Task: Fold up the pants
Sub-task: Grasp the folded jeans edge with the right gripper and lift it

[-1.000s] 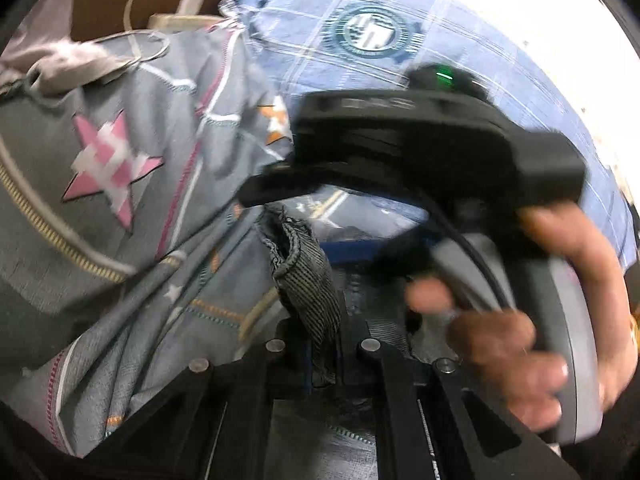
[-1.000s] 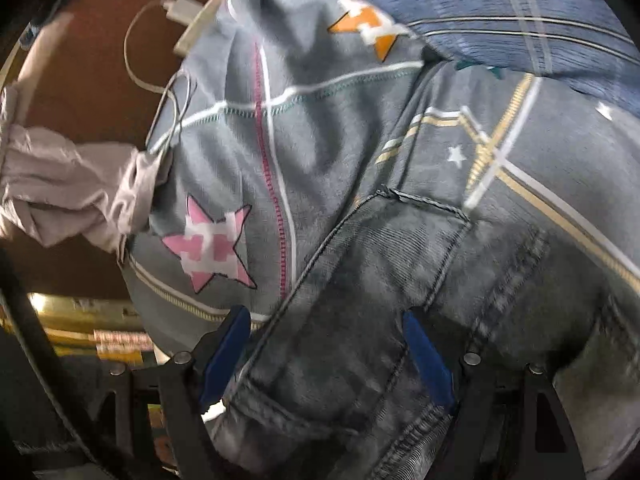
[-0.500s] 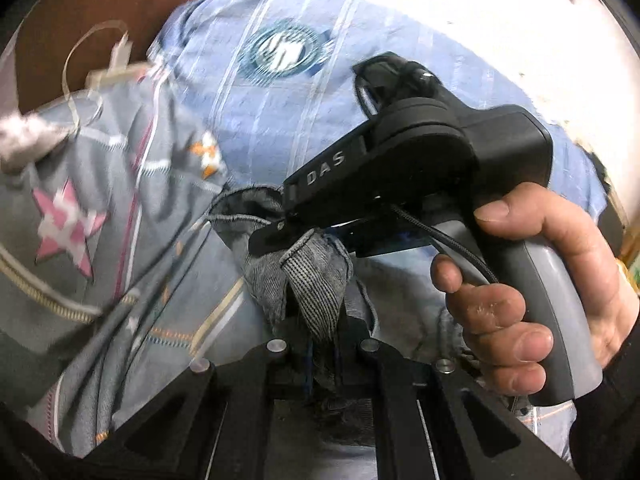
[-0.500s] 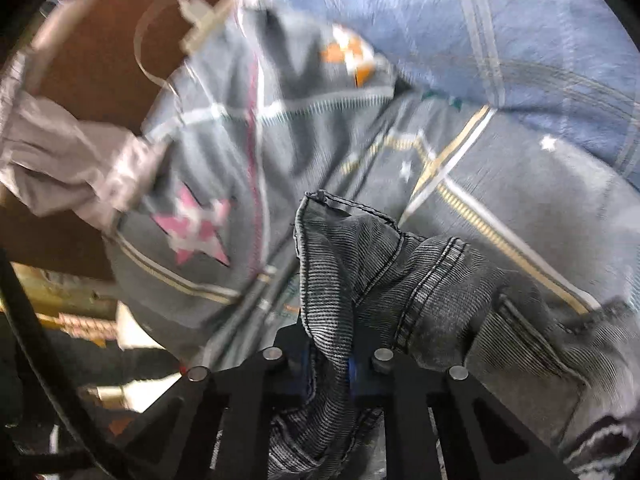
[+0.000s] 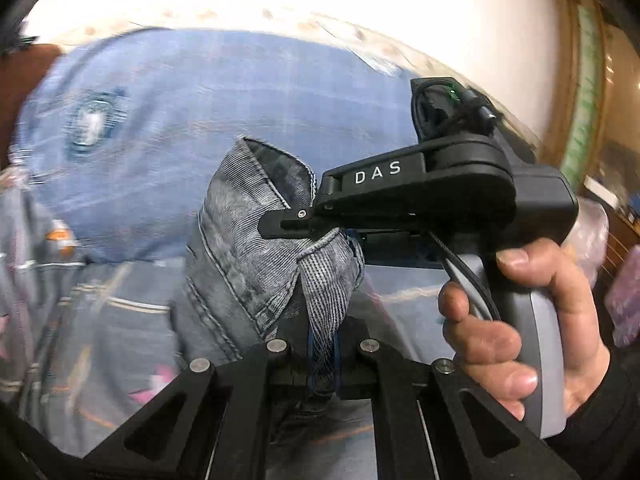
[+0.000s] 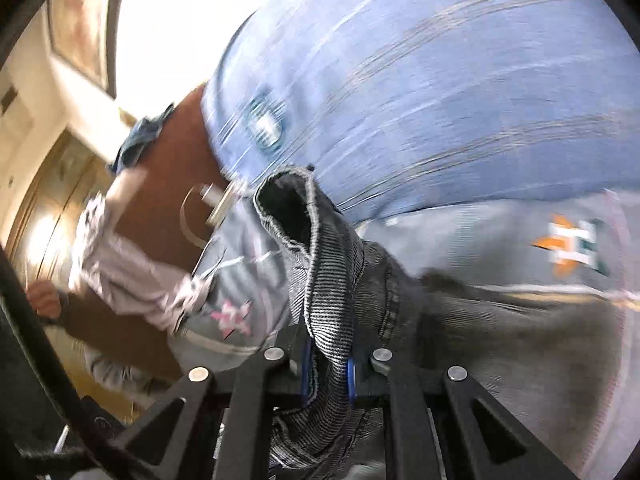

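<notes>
Two fisheye views from handheld grippers over a bed, both blurred at the edges.

In the left wrist view, a grey patchwork quilt with pink and orange star patches fills the near left. Beyond it lies a blue plaid bedspread with a round emblem, running back to a pale wall. At the centre, a pair of grey denim pants is bunched and raised off the bed. The left gripper, at the near centre, has its jaws pressed together on a fold of the denim, which rises from between its blue pads. Just to the right, the right gripper, a black tool marked "DAS", reaches in from the right and meets the same bunch of cloth higher up. A person's right hand with a dark sleeve wraps its grey handle at the near right.

In the right wrist view, a pale pinkish garment lies on a brown surface at the left, with a hand at the far left edge. At the centre, the right gripper's jaws are clamped on a thick roll of the denim, having just been closing onto it. The cloth stands up from the blue pads, its open hem at the top. To the right, the denim trails down over the quilt, with the blue bedspread beyond.
</notes>
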### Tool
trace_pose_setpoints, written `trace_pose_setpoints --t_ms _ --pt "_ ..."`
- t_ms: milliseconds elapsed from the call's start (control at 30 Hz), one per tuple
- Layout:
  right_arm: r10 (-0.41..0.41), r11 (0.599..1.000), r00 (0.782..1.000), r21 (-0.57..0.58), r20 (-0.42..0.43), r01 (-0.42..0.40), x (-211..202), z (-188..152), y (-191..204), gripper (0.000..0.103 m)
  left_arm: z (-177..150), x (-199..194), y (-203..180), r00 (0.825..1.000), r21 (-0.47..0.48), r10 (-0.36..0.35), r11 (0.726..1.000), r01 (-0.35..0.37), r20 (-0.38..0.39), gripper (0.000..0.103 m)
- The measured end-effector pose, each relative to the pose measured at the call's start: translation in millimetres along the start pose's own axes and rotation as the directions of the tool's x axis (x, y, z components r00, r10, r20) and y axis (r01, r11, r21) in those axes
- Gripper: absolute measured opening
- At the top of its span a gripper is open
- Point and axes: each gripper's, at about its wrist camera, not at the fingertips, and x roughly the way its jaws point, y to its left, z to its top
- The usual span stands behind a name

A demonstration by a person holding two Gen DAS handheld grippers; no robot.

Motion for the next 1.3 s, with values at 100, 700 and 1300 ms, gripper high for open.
trace_pose_setpoints --t_ms 100,700,1300 --pt "-0.026 0.997 0.999 0.076 0.041 0.023 -22 -8 -47 0.013 -2 31 -28 0.997 0.062 -0.031 0.997 0.036 -0.07 0.006" --pt "-0.146 0.944 0.982 0.281 -0.119 0.174 -38 -37 -161 0.02 -40 119 -63 0.96 0.089 -0.082 0.99 0.109 -0.267 0.008" --pt "-0.246 0.964 0.954 0.146 0.172 0.222 -104 -74 -99 0.052 -27 25 20 0.976 -0.117 -0.173 0.98 0.158 -0.133 0.064"
